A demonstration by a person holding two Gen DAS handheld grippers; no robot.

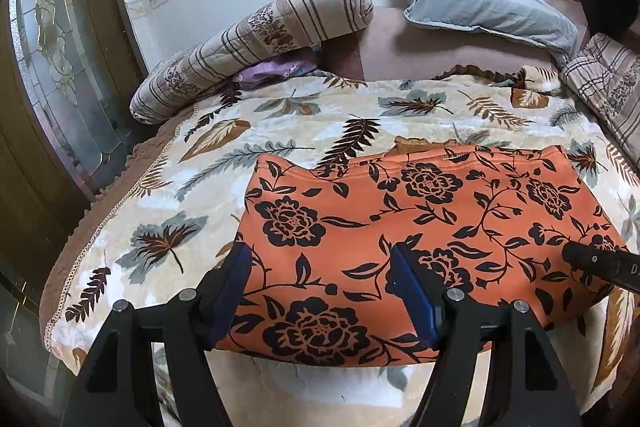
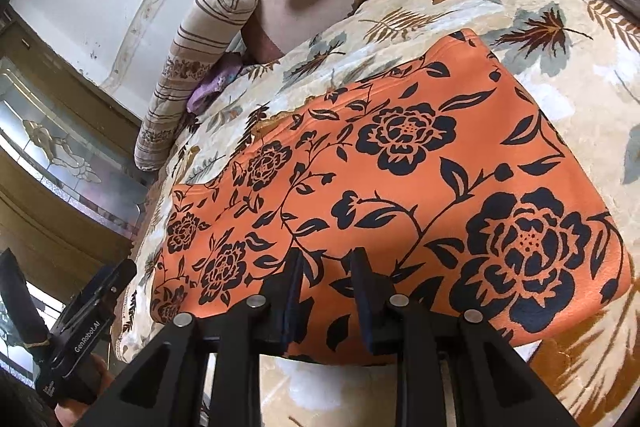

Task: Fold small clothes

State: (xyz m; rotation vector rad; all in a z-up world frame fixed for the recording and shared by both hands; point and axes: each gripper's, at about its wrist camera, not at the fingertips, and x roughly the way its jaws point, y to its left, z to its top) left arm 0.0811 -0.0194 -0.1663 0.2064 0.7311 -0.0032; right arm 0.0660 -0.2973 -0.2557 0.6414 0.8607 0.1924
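On the bed's cream leaf-print plush blanket [image 1: 280, 131] lies our orange black-flowered garment [image 1: 420, 211], spread flat for folding. We hold the left gripper [image 1: 320, 291] and right gripper [image 2: 326, 291] over its near hem, jaws apart, clamping nothing.

Bed [image 1: 384, 55] covered by leaf-print blanket [image 1: 280, 131]. Orange floral garment [image 1: 420, 223] lies flat on blanket near front edge. Striped bolster [image 1: 256, 43] at head left, grey pillow [image 1: 480, 11] beside it, purple cloth [image 1: 272, 69] tucked under bolster.
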